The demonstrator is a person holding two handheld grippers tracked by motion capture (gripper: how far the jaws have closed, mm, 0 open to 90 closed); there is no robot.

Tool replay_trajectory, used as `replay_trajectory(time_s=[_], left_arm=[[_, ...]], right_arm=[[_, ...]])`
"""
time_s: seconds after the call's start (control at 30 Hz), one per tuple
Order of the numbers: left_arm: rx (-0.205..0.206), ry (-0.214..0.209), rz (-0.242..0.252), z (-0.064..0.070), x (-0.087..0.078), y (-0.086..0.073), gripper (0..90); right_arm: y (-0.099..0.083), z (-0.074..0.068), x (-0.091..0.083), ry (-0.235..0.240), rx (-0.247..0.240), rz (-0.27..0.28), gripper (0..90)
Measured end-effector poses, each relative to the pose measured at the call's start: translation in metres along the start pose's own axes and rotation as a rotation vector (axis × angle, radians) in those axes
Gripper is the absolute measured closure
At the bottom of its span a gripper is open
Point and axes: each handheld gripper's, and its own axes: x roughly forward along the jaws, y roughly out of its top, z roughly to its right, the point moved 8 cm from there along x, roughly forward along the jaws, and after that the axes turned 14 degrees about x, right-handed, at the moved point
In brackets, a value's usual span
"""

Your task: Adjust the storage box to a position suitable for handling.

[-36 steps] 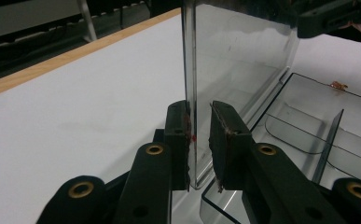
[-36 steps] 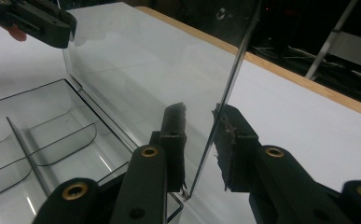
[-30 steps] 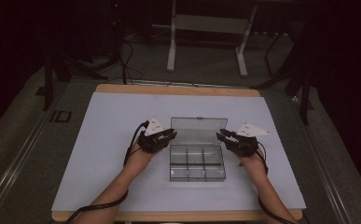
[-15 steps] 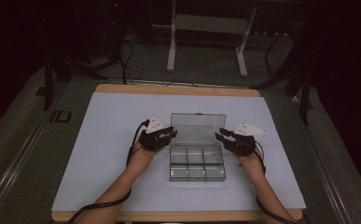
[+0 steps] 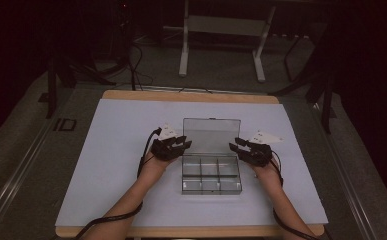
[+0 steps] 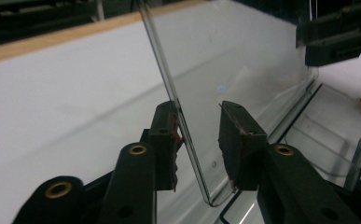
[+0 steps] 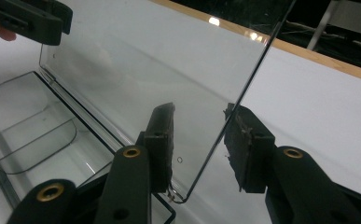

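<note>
A clear plastic compartment box (image 5: 211,176) sits mid-table with its lid (image 5: 211,131) standing upright at the back. My left gripper (image 5: 183,145) is at the lid's left edge and my right gripper (image 5: 237,145) at its right edge. In the left gripper view the jaws (image 6: 199,140) are open astride the lid's edge (image 6: 243,60), which touches the left pad (image 6: 166,135). In the right gripper view the jaws (image 7: 199,144) are also open astride the lid (image 7: 169,70), whose edge runs close to the right pad (image 7: 241,144). The box's divided compartments (image 7: 29,135) look empty.
The box rests on a white mat (image 5: 106,150) over a table with a wooden edge (image 5: 191,96). Behind the table stand a metal frame (image 5: 221,45) and cables (image 5: 136,55) on the dark floor. Each gripper trails a cable off the near edge.
Both grippers have crept slightly inward and forward to the lid's two side edges. The lid stays upright and the box has not shifted.
</note>
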Motion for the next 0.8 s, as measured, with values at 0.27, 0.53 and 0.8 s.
replay_trajectory(time_s=[0.27, 0.53, 0.8], left_arm=[[-0.044, 0.000, -0.015, 0.000, 0.006, -0.004, 62.8], [-0.064, -0.005, -0.046, 0.001, 0.011, -0.005, 58.3], [-0.114, -0.015, -0.055, 0.000, 0.013, -0.007, 56.5]], right_arm=[[-0.001, 0.002, 0.005, 0.000, 0.031, -0.035, 58.5], [-0.001, 0.002, 0.009, -0.010, 0.066, -0.077, 56.4], [-0.001, 0.004, 0.011, -0.018, 0.095, -0.104, 55.1]])
